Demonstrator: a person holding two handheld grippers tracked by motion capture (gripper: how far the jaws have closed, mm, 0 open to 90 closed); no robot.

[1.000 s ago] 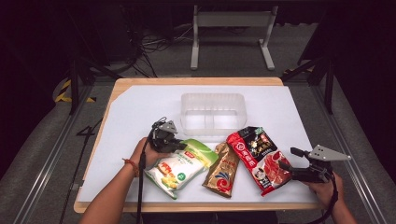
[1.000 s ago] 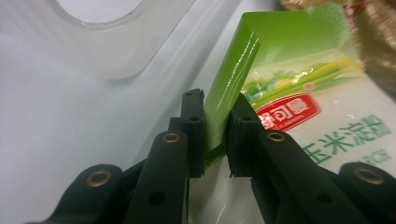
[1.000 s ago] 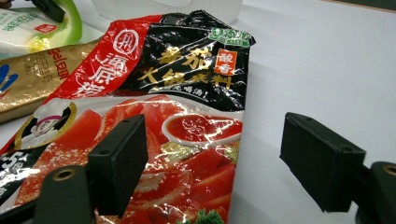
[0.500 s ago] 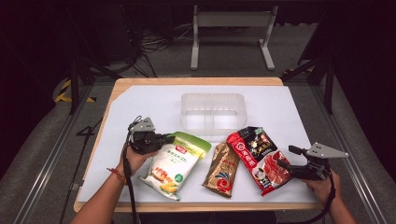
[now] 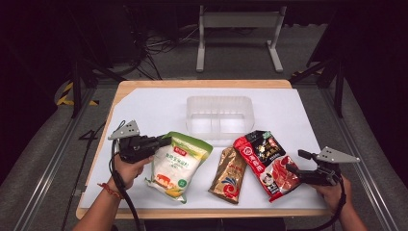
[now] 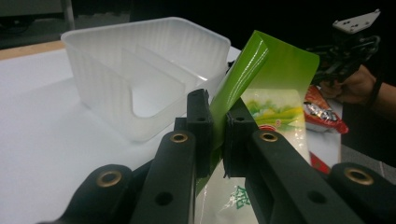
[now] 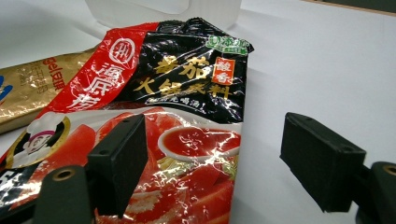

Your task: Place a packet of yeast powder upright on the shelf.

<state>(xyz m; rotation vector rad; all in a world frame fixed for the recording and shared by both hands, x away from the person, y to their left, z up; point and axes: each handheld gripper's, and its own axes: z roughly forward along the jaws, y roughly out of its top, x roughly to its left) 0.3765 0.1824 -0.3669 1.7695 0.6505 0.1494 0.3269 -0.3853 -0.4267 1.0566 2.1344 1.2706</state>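
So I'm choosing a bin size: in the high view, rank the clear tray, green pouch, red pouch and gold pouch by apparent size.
1. clear tray
2. green pouch and red pouch, too alike to rank
3. gold pouch

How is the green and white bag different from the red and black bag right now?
The green and white bag is pinched at its green top edge by the left gripper; the red and black bag lies flat and free, with the right gripper open over its corner. The green and white bag looks plump and smooth, the red and black bag flatter and crinkly. Both are sealed food pouches near the clear tray.
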